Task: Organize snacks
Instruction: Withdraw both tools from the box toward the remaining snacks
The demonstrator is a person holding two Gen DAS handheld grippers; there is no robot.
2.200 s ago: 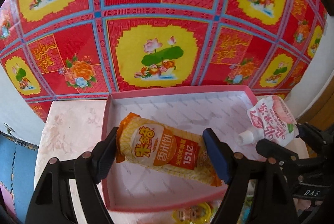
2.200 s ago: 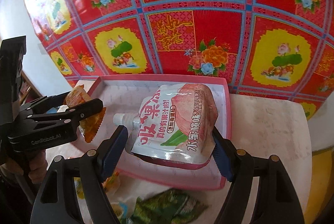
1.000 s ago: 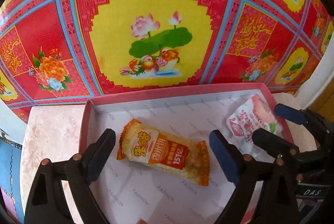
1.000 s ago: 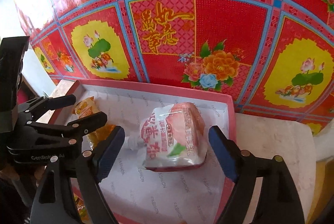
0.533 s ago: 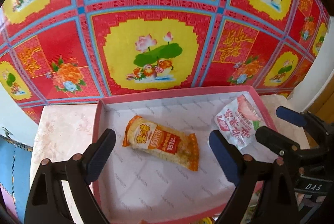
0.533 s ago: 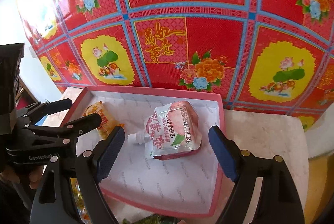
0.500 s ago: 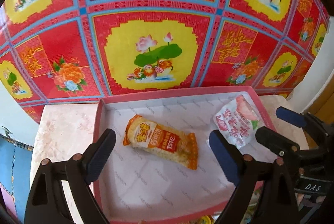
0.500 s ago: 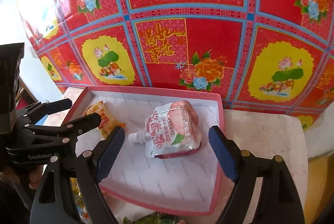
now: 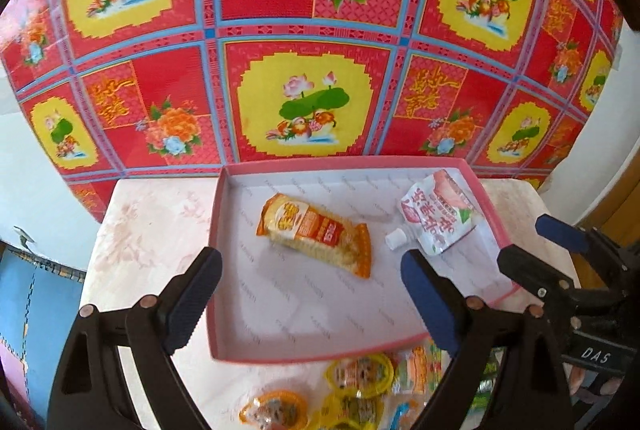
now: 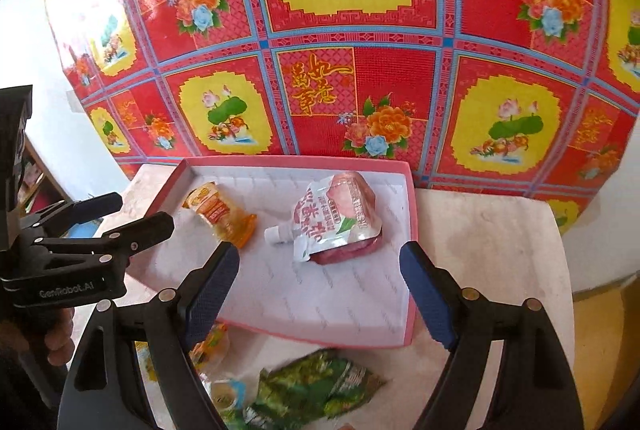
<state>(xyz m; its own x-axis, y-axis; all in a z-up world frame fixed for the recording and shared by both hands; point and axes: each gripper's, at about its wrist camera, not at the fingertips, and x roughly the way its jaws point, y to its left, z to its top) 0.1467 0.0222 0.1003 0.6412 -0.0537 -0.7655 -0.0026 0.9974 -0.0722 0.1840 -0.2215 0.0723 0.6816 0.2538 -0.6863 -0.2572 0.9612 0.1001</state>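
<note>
The orange cracker pack (image 9: 316, 236) and the peach drink pouch (image 10: 336, 216) lie apart inside the pink tray (image 9: 214, 230), so each has its own place. Both the left gripper (image 9: 310, 304) and the right gripper (image 10: 320, 288) are spread wide and empty above the tray's near edge, probably free for the loose snacks (image 9: 352, 390) on the table (image 10: 488, 230).

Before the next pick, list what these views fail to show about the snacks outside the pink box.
- Jelly cups, left wrist view: blurred, cut by the bottom edge; count unclear.
- Green packet, right wrist view: blurred, label unreadable.
- Snacks behind the right hand-held gripper: its finger hides them.
- Orange cracker pack: partly hidden by the left hand-held gripper.
</note>
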